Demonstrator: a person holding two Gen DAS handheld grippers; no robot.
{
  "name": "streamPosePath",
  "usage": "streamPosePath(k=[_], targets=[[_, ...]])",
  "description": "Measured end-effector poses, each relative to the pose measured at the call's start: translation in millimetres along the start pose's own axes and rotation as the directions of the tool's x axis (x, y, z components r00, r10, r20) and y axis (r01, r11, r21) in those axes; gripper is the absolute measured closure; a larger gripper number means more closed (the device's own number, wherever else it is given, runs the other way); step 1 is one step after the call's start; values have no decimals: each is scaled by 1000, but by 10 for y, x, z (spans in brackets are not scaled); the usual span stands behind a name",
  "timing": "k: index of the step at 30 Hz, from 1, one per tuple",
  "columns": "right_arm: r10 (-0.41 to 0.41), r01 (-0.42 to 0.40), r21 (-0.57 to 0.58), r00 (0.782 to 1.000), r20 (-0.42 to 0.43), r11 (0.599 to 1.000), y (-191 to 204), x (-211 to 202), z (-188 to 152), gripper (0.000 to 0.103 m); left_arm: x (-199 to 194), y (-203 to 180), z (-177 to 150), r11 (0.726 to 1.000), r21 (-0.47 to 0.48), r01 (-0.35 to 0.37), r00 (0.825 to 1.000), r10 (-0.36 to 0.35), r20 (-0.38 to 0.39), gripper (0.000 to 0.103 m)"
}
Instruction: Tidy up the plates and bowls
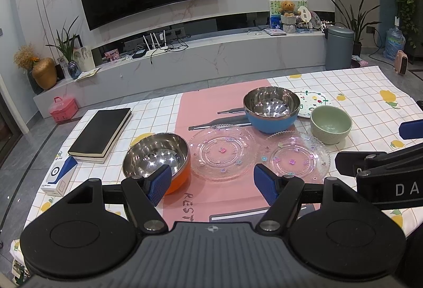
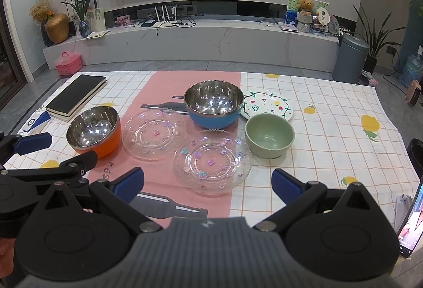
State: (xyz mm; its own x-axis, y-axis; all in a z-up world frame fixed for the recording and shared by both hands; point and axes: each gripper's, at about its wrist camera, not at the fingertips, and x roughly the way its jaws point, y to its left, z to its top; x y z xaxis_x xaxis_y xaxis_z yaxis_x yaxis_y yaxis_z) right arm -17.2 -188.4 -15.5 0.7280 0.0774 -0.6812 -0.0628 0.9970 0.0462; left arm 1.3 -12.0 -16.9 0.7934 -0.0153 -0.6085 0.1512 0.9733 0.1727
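Observation:
On the table stand an orange steel bowl (image 1: pixel 157 158) (image 2: pixel 93 130), a blue steel bowl (image 1: pixel 272 108) (image 2: pixel 214 107), a green ceramic bowl (image 1: pixel 330 128) (image 2: pixel 269 138), two clear glass plates (image 1: pixel 222 153) (image 1: pixel 294 158) (image 2: pixel 154 133) (image 2: pixel 211 161) and a white painted plate (image 1: pixel 314 103) (image 2: pixel 268 105). My left gripper (image 1: pixel 212 186) is open and empty, just short of the orange bowl and left glass plate. My right gripper (image 2: pixel 207 183) is open and empty, just short of the near glass plate.
A black book (image 1: pixel 101 134) (image 2: pixel 75 96) and a small white-blue box (image 1: pixel 59 177) lie at the table's left. A pink mat (image 1: pixel 211 108) runs down the middle. A phone (image 2: pixel 411 222) stands at the right edge. The other gripper shows at each view's side.

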Motion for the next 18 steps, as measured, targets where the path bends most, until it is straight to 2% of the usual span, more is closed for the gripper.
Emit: streamPosePath(k=[18], targets=[[-3, 3, 0, 1000, -3, 1000, 10, 16, -2, 3, -19, 64, -11, 1000, -11, -2, 1000, 2, -11, 19]])
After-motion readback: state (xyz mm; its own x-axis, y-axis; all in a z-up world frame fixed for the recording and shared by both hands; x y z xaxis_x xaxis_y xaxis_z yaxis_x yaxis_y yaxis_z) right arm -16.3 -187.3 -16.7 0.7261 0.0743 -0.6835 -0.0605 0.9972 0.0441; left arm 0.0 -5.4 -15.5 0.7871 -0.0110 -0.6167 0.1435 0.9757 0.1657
